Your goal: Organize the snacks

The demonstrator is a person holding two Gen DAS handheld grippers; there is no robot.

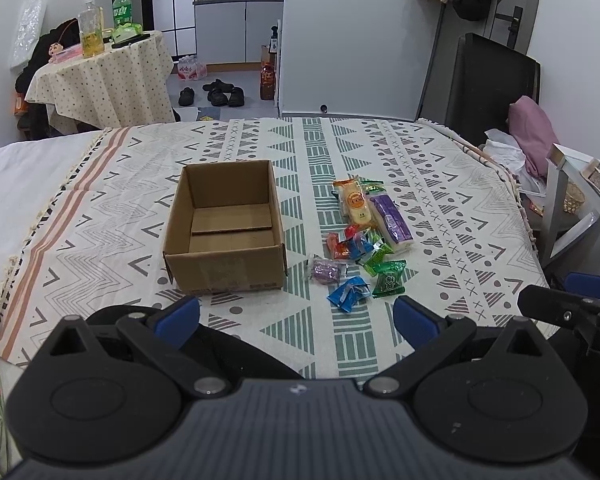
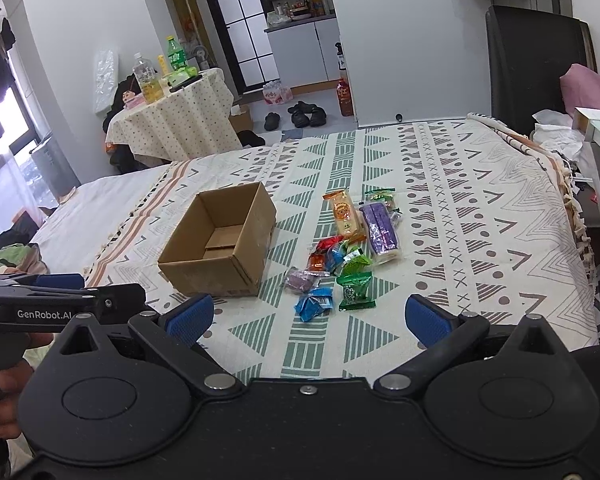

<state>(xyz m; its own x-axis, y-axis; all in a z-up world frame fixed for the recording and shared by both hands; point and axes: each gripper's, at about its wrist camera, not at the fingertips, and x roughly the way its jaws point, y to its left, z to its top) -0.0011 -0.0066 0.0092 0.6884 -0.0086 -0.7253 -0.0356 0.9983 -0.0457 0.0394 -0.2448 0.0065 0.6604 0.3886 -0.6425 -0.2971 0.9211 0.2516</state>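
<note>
An open, empty cardboard box (image 1: 224,232) (image 2: 220,240) sits on the patterned cloth (image 1: 440,208). To its right lies a pile of snacks: an orange packet (image 1: 356,202) (image 2: 345,214), a purple packet (image 1: 392,220) (image 2: 378,226), green candy (image 1: 388,278) (image 2: 354,290), blue candy (image 1: 348,292) (image 2: 314,304), a purple candy (image 1: 326,270) (image 2: 300,279) and red ones (image 1: 338,246). My left gripper (image 1: 296,320) is open and empty, near the front edge. My right gripper (image 2: 310,320) is open and empty, just short of the candies.
A small round table (image 1: 100,76) with bottles stands at the back left. Shoes (image 1: 220,94) lie on the floor beyond the bed. A black chair (image 1: 492,80) and a pink pillow (image 1: 534,132) are at the right. The other gripper shows in each view's edge (image 2: 40,300).
</note>
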